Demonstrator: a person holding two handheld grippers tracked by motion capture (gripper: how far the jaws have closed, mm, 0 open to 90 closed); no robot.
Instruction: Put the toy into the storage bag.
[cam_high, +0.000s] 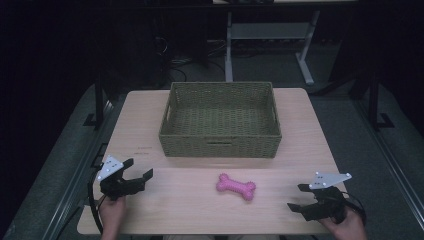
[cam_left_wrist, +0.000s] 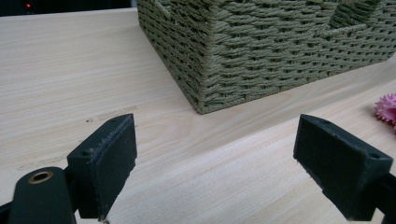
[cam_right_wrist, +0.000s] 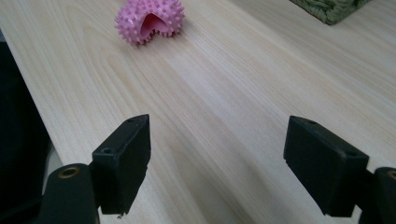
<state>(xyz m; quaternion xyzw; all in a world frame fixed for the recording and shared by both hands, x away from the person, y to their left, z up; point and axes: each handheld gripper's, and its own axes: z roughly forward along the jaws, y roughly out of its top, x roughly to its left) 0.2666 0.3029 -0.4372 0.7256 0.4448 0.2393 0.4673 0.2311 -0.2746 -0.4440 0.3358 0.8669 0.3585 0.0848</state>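
A dim lab or workshop: a bare wooden desk (cam_high: 150, 125) on grey carpet, cables (cam_high: 175, 62) trailing across the floor at upper left, a white-framed bench (cam_high: 305, 55) behind.

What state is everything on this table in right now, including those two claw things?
Basket: upright, nothing visible inside.
Pink bone toy: lying flat on the table, in front of the basket, untouched.
Left gripper: fingers open, holding nothing.
Right gripper: fingers open, holding nothing.

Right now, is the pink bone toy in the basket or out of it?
Out. The pink bone toy lies flat on the table in front of the woven basket, whose inside looks empty.
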